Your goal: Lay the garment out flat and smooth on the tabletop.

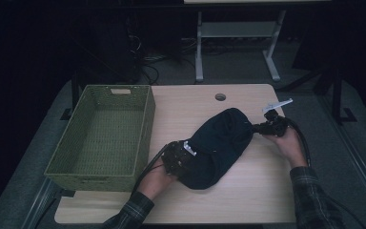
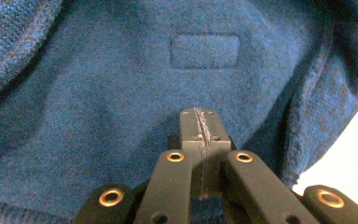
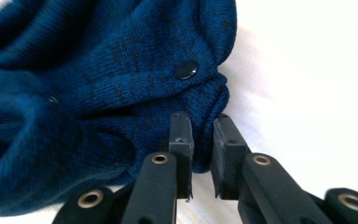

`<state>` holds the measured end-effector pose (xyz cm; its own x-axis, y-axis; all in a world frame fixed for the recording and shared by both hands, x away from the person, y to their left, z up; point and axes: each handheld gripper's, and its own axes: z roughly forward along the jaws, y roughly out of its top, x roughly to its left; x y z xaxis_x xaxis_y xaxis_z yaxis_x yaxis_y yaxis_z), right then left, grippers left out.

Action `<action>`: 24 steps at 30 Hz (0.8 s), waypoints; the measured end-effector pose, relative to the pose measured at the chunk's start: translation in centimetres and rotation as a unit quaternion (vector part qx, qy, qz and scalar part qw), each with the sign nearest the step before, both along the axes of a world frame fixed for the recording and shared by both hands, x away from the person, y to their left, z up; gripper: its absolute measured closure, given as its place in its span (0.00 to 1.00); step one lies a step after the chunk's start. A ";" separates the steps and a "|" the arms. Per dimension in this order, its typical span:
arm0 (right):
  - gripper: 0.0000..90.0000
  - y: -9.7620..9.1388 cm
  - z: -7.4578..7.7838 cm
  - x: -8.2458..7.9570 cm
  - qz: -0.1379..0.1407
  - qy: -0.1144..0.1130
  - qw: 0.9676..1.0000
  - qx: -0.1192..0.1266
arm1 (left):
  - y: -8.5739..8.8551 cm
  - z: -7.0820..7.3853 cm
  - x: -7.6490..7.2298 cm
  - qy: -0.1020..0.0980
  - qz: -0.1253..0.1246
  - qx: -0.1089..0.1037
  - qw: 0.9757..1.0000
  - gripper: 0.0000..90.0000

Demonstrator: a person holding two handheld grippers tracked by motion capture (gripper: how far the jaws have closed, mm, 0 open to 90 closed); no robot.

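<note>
A dark blue knit garment (image 1: 219, 143) lies bunched in the middle of the pale wooden table (image 1: 248, 200). My left gripper (image 1: 183, 155) is at its near left end. In the left gripper view the jaws (image 2: 200, 114) are pressed together, with fibres in the seam and the knit (image 2: 98, 93) with its sewn label patch (image 2: 205, 51) behind. My right gripper (image 1: 254, 128) meets the garment's far right edge. There the jaws (image 3: 203, 119) stand a narrow gap apart, with the thick hem (image 3: 216, 93) in the gap, near a dark snap button (image 3: 186, 70).
A green woven basket (image 1: 145, 129) stands empty on the table's left side, close to my left hand. A cable hole (image 1: 220, 97) sits near the table's far edge. Beyond the table stand a white desk frame (image 1: 199, 47) and floor cables.
</note>
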<state>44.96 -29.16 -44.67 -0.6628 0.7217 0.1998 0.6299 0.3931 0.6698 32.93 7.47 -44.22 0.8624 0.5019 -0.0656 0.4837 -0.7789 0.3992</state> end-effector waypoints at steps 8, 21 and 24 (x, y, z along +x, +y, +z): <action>0.90 -0.8 4.8 -0.5 -0.027 -0.039 0.998 -0.035 | -0.2 0.1 0.0 0.000 -0.004 0.007 1.000 1.00; 0.73 1.1 1.8 0.9 -0.042 0.000 0.996 -0.081 | -0.3 0.1 -0.1 -0.002 -0.006 0.005 1.000 0.99; 0.65 1.3 0.9 1.0 -0.051 0.004 0.996 -0.073 | -0.4 0.1 -0.2 -0.003 -0.010 0.003 1.000 0.97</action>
<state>45.94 -27.84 -43.76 -0.5827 0.8075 0.0921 0.6767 0.4193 0.6053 32.77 7.06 -44.16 0.8725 0.4852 -0.0580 0.4660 -0.7904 0.3977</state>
